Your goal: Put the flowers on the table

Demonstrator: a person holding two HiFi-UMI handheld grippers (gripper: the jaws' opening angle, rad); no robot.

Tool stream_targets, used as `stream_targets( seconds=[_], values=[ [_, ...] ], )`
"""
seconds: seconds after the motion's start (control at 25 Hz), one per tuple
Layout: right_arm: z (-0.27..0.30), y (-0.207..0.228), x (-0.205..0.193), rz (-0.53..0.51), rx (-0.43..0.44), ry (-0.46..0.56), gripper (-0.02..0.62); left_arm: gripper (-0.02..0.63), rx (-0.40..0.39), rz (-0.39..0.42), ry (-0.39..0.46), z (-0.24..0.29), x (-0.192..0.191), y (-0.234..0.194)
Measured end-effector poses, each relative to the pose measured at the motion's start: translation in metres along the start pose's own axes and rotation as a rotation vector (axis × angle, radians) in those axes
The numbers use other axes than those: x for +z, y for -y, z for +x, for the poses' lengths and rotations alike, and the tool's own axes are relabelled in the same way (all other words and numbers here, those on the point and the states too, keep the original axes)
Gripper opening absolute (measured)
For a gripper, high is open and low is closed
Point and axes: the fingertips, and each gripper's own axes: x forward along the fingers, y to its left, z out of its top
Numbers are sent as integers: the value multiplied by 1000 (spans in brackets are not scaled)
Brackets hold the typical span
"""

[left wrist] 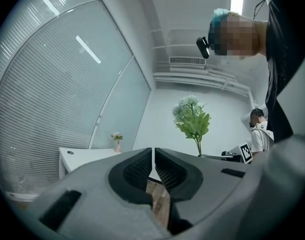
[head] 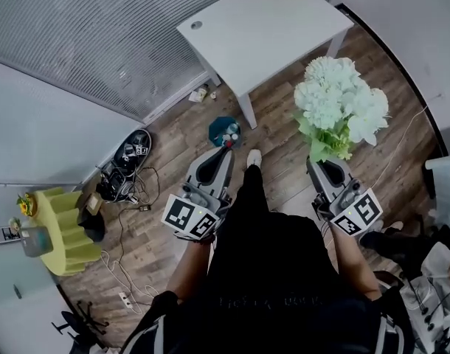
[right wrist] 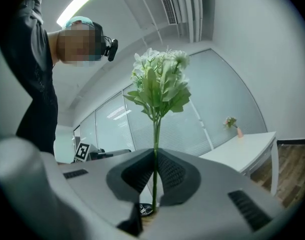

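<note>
White flowers (head: 341, 102) with green leaves stand upright above the right gripper (head: 330, 169), which pinches their thin stem (right wrist: 155, 144) between its two dark pads. In the right gripper view the stem runs straight up through the narrow gap of the right gripper (right wrist: 155, 171) and the flowers (right wrist: 160, 81) spread out above it. The bunch is in the air over the wooden floor (head: 173, 146), near the white table (head: 269, 28) but not on it.

The left gripper (head: 214, 167) holds nothing. In its own view the jaws of the left gripper (left wrist: 153, 166) are pressed together, with only a thin slit between them, and the flowers (left wrist: 191, 116) show beyond them.

On the far end of the table (right wrist: 242, 146) stands a small pink vase (right wrist: 238, 131) with a few small blooms in it; the same vase (left wrist: 116, 143) shows in the left gripper view. On the floor just beside a table leg sits a round teal bin (head: 225, 131) holding some small items too small to make out.
</note>
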Motion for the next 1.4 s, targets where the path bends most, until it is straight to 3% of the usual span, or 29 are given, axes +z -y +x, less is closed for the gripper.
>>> stream_targets(
  seconds=[0.2, 0.44, 0.64, 0.92, 1.4],
  values=[
    [39, 29, 9, 9, -11, 15, 37, 26, -21, 5, -15, 36, 8, -40],
    [122, 81, 24, 45, -43, 11, 37, 26, -26, 1, -23, 92, 32, -121],
    [130, 80, 24, 46, -63, 51, 37, 26, -66, 9, -4, 90, 33, -130],
    [194, 139, 40, 55, -100, 22, 37, 26, -85, -30, -32, 157, 44, -187],
    [207, 217, 47, 68, -84, 16, 37, 26, -64, -39, -75, 220, 31, -197]
  ],
)
